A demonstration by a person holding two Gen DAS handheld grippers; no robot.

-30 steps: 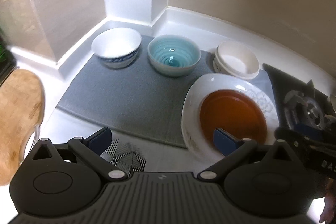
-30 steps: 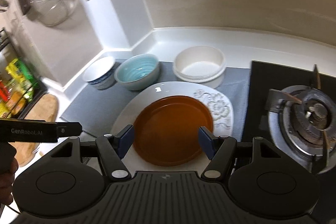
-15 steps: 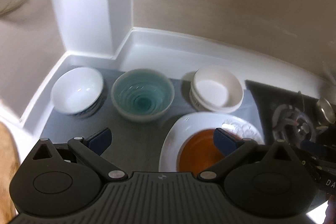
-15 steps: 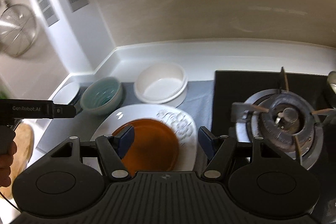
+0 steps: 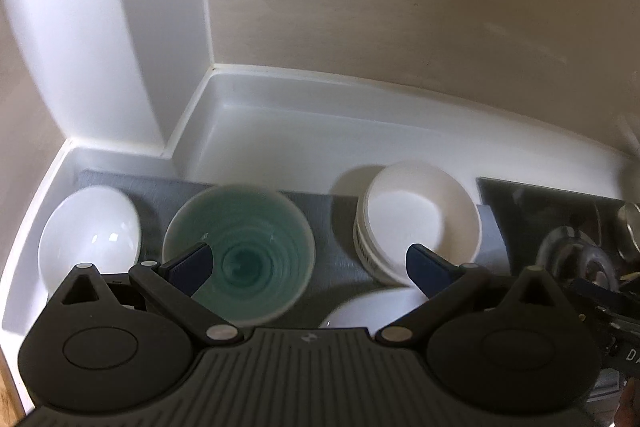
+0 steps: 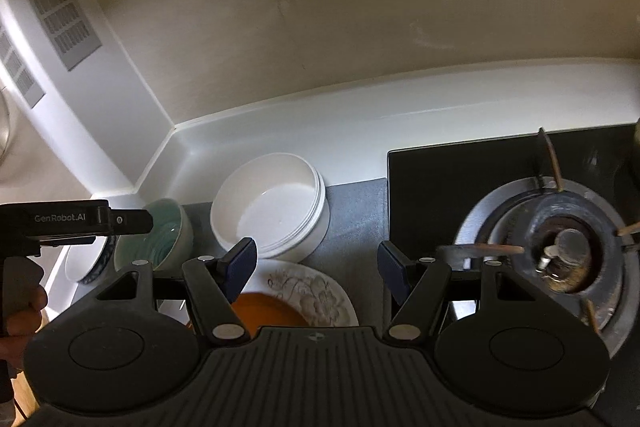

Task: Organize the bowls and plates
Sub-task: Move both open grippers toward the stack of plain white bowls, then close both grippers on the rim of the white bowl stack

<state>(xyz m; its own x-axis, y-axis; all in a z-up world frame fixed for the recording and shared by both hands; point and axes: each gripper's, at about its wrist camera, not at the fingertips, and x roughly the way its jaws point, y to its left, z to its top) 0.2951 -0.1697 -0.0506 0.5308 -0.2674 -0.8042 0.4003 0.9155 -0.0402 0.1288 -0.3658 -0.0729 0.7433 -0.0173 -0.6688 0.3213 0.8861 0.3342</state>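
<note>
Left gripper (image 5: 308, 263) and right gripper (image 6: 314, 263): fingers spread, pinching nothing. On grey mat (image 6: 352, 227): teal bowl (image 5: 240, 247) left of white bowls (image 5: 420, 215); orange plate (image 6: 268, 311) on floral plate (image 6: 320, 291), just before white bowls.

Occlusions, both wrist views
Orange plate (image 6: 266, 309) and floral plate (image 6: 316, 291) mostly hidden behind the right gripper body; teal bowl (image 5: 240, 247) blurred.
</note>
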